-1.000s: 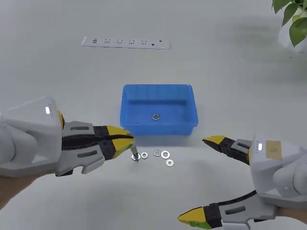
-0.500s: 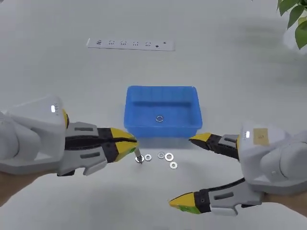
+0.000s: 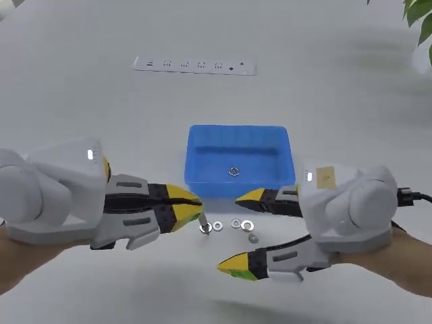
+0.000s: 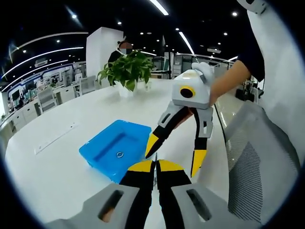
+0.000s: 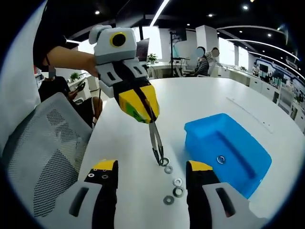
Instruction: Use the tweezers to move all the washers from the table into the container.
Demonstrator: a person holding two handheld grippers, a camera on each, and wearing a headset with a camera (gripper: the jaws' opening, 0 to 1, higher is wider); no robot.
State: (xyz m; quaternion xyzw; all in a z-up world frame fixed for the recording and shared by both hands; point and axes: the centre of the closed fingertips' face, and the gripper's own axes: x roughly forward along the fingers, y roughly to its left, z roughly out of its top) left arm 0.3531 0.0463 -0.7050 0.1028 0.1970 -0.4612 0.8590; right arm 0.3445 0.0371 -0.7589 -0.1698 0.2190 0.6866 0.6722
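Observation:
My left gripper is shut on slim metal tweezers; their tips rest at the leftmost washer of a short row of several washers on the white table. In the right gripper view the tweezers point down at that washer. Just behind the row stands the blue container, with one washer inside. My right gripper is open, its jaws spread either side of the row's right end. The left gripper view shows the container beyond the shut left gripper.
A white power strip lies at the far side of the table. Plant leaves hang in at the top right. A grey mesh chair stands beside the table. Open white tabletop lies in front and to the left.
My right gripper has moved left, in toward the washers and the left gripper. The left gripper keeps the tweezers at the leftmost washer. The head camera has shifted.

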